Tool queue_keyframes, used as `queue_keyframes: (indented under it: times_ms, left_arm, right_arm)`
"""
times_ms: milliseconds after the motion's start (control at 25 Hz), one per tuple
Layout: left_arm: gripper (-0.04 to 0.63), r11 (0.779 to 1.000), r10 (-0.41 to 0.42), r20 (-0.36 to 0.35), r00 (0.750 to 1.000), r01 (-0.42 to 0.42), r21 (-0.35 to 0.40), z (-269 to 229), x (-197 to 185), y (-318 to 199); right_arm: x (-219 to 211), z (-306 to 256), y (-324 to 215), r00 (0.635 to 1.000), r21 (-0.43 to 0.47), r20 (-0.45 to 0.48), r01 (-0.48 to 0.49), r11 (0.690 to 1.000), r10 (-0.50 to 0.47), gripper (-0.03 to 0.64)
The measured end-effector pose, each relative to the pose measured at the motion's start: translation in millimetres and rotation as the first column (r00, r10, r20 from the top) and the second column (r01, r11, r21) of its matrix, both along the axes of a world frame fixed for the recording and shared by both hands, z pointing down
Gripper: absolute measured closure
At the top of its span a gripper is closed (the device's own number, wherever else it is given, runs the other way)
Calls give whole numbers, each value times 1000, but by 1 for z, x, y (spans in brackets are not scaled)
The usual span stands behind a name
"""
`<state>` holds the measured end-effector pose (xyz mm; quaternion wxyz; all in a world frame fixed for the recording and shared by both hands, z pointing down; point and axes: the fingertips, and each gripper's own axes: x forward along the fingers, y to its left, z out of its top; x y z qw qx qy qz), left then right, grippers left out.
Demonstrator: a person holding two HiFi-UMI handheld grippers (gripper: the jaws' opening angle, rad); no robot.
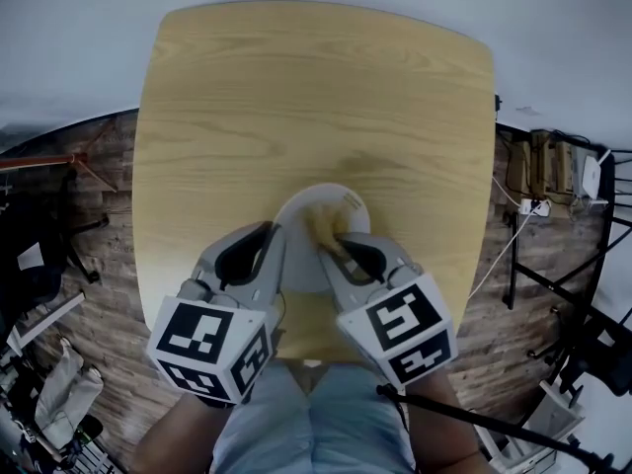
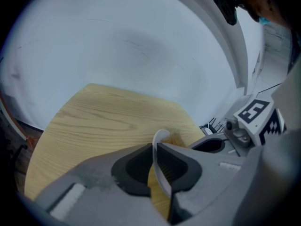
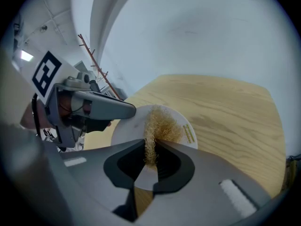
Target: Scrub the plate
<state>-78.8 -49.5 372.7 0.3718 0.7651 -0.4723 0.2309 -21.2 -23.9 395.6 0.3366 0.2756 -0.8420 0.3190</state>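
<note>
1. Left gripper (image 2: pixel 154 147): jaws narrowly apart, clamping the plate (image 3: pixel 128 127) by its rim.
2. Right gripper (image 3: pixel 150 147): jaws pinching a scouring pad (image 3: pixel 163 124) that lies against the plate beyond the fingertips.
3. Risk: forceful strokes could lever the rim from the left jaws.

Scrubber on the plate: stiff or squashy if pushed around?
Probably squashy: the scrubber is a loose tangle of curly strands, pinched thin where the right gripper holds it. Likely light and springy, dragging rather than sliding on the plate.
</note>
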Motion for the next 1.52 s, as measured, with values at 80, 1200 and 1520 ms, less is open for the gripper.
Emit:
queue_keyframes:
  times_ms: [80, 1200, 1520]
  left_arm:
    - [543, 1000, -12, -2, 1000, 12, -4, 1, -3, -1]
    - [543, 999, 42, 21, 999, -42, -5, 4, 5, -4]
    - [543, 999, 30, 0, 1000, -30, -30, 11, 8, 3]
  right_arm:
    - [-13, -3, 8, 998, -3, 29, 49, 999, -49, 575]
    - [40, 17, 28, 995, -83, -96, 30, 996, -38, 575]
    - [2, 5, 20, 993, -34, -36, 113, 993, -114, 575]
